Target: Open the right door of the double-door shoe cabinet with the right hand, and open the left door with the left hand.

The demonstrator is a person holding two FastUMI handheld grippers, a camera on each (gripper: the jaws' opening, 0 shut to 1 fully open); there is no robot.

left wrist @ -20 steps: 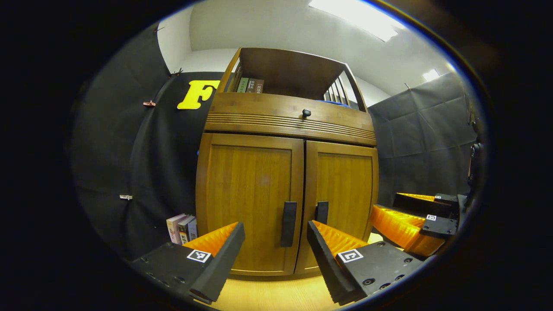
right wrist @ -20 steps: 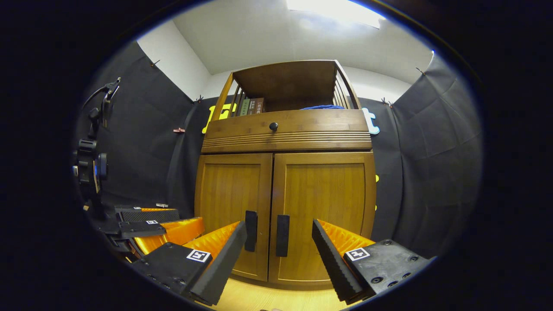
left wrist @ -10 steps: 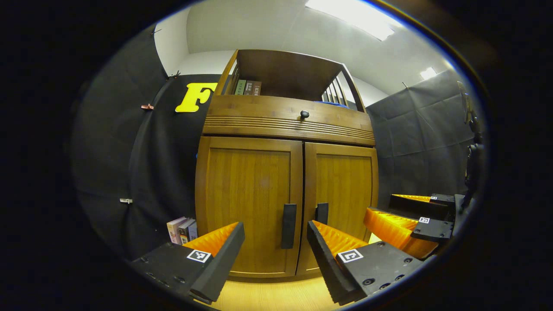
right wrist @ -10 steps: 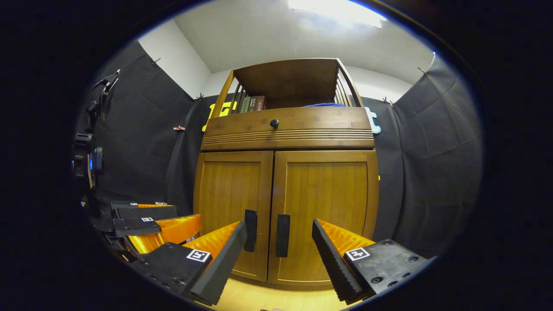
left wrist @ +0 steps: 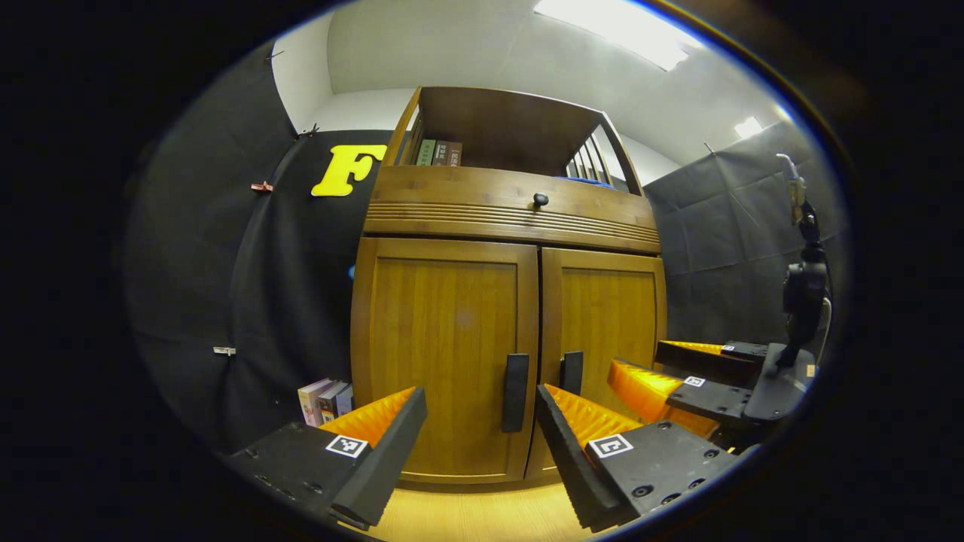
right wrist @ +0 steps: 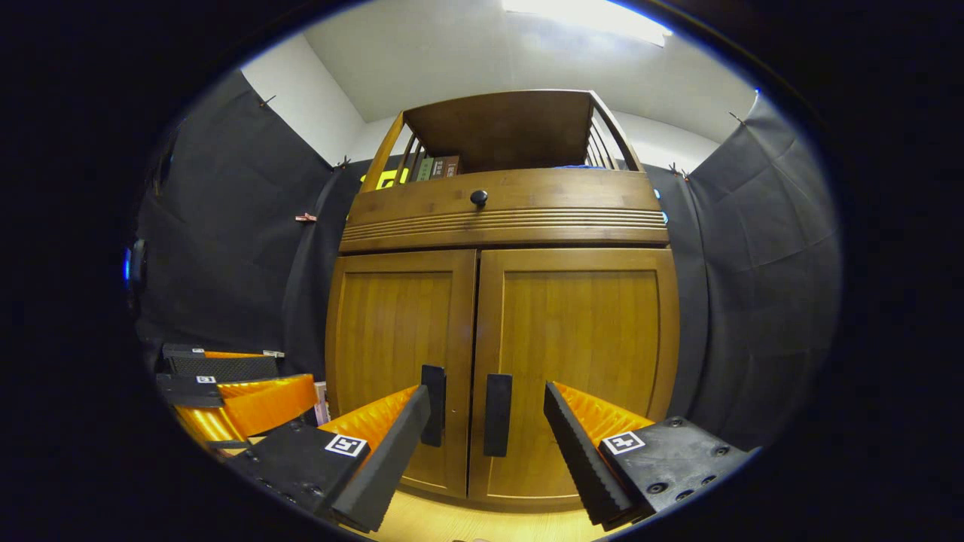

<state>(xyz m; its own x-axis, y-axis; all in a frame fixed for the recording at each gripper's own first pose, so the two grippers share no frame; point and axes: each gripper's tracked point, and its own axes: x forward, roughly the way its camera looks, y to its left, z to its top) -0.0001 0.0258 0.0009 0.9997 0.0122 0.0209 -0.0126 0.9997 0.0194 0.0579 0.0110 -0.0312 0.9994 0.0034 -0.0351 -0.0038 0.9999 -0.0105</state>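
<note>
The wooden shoe cabinet [left wrist: 512, 218] [right wrist: 504, 218] stands ahead with both doors closed. The left door [left wrist: 444, 354] [right wrist: 395, 361] and the right door [left wrist: 606, 331] [right wrist: 580, 369] each carry a dark vertical handle near the middle seam: the left handle [left wrist: 515, 392] [right wrist: 433, 405] and the right handle [left wrist: 571, 373] [right wrist: 497, 415]. My left gripper [left wrist: 480, 421] is open, a short way in front of the left handle. My right gripper [right wrist: 487, 421] is open, with the right handle seen between its fingers, apart from them. The right gripper [left wrist: 678, 376] also shows at the right of the left gripper view, and the left gripper [right wrist: 226, 384] at the left of the right gripper view.
A drawer with a round dark knob [left wrist: 540, 199] sits above the doors, and an open shelf with books [left wrist: 438, 153] on top. More books [left wrist: 324, 399] stand on the floor left of the cabinet. Black cloth walls close in on both sides. The floor [left wrist: 482, 516] is light wood.
Both grippers have moved closer to the cabinet; the doors look larger. In the left gripper view the right gripper has come further forward. Both doors stay closed.
</note>
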